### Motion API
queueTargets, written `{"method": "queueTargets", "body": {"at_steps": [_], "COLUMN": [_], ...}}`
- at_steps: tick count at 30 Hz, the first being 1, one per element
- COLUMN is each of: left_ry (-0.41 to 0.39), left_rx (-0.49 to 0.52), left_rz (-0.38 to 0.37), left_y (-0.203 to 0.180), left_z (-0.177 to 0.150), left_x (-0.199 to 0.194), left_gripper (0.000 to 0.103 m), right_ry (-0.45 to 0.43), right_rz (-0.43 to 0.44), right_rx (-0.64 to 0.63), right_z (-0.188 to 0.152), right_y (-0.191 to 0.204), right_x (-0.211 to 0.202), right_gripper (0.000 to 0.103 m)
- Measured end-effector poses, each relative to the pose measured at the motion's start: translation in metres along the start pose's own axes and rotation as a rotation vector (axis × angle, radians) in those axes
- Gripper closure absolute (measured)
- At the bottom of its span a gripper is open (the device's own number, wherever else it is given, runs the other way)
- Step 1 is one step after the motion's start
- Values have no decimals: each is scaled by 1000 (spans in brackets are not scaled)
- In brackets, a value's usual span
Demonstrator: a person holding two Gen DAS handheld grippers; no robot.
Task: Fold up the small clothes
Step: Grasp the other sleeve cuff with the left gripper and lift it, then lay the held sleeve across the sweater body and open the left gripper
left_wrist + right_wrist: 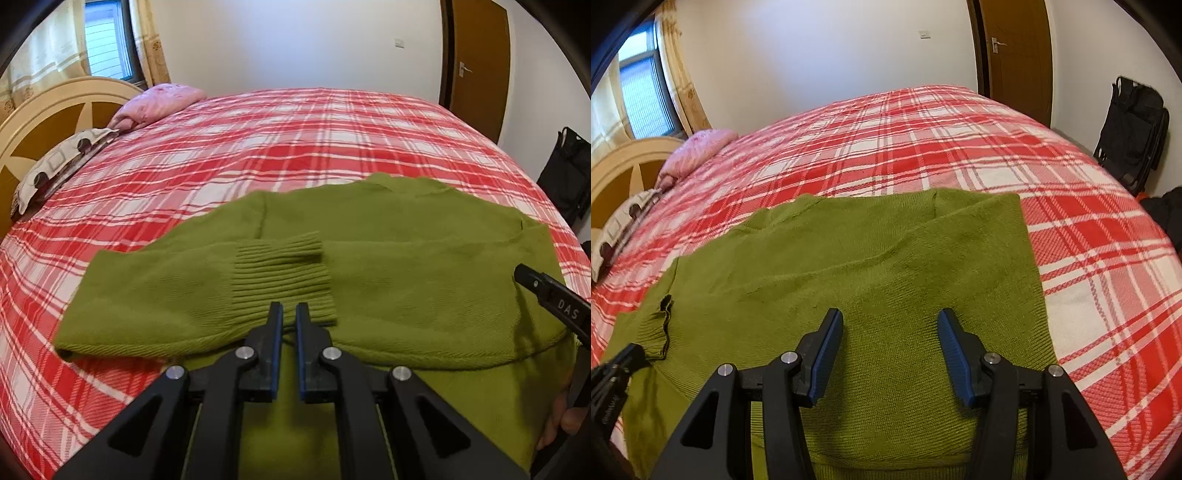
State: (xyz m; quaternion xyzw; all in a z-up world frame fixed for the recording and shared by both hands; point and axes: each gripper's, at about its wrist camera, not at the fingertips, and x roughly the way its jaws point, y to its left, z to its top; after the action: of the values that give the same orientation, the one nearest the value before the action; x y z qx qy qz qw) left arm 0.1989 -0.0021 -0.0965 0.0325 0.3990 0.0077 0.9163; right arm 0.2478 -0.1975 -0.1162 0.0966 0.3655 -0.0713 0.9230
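A green knit sweater (406, 266) lies flat on the red plaid bed (258, 147). Its left sleeve is folded across the body, with the ribbed cuff (284, 277) on top. My left gripper (289, 314) is at the cuff's near edge, jaws nearly together; a sliver of cuff sits at the tips, and I cannot tell if it is pinched. In the right wrist view the sweater (868, 266) fills the middle, its right side folded to a straight edge. My right gripper (890, 325) hovers open and empty over the body. The left gripper (613, 373) shows beside the cuff (659, 332).
Pillows (62, 166) and a pink cushion (159, 103) lie by the headboard (48, 110) at the far left. A brown door (476, 66) and a black bag (1134, 129) stand beyond the bed's right side. The right gripper's finger (546, 295) shows at the right edge.
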Motion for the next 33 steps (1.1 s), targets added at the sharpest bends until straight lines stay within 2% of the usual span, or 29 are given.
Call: {"method": "queueTargets", "body": {"at_steps": [2, 4, 6, 11, 14, 16, 19, 21, 25, 26, 27, 30, 33], "left_ry": [-4, -3, 8, 28, 49, 67, 43, 34, 26, 27, 25, 16, 14], "left_rx": [-11, -30, -67, -168, -213, -222, -234, -239, -262, -268, -275, -264, -260], "left_rz": [8, 15, 15, 45, 58, 65, 70, 83, 105, 104, 103, 119, 136], "left_y": [8, 19, 33, 68, 83, 86, 88, 88, 95, 97, 98, 95, 95], "left_z": [-2, -1, -3, -17, -27, -31, -33, -34, -36, -36, -37, -39, -39], "left_x": [-5, -6, -6, -4, 3, 9, 8, 10, 12, 13, 14, 13, 14], "left_gripper": [95, 89, 88, 88, 88, 87, 82, 76, 62, 60, 59, 59, 54], "right_ry": [-9, -12, -4, 76, 134, 151, 154, 158, 103, 98, 94, 94, 73], "right_rz": [85, 179, 236, 386, 445, 448, 416, 388, 320, 306, 299, 294, 332], "right_rx": [46, 88, 66, 15, 11, -34, -126, -180, -277, -293, -301, -337, -325], "right_z": [1, 3, 6, 2, -4, -9, -14, -17, -21, -22, -21, -21, -15], "right_y": [4, 14, 35, 91, 119, 143, 175, 191, 206, 207, 207, 209, 204], "right_x": [-12, -23, -28, -19, -5, 5, 19, 27, 28, 29, 30, 27, 14], "right_gripper": [48, 48, 45, 43, 43, 43, 43, 43, 44, 51, 71, 99, 100]}}
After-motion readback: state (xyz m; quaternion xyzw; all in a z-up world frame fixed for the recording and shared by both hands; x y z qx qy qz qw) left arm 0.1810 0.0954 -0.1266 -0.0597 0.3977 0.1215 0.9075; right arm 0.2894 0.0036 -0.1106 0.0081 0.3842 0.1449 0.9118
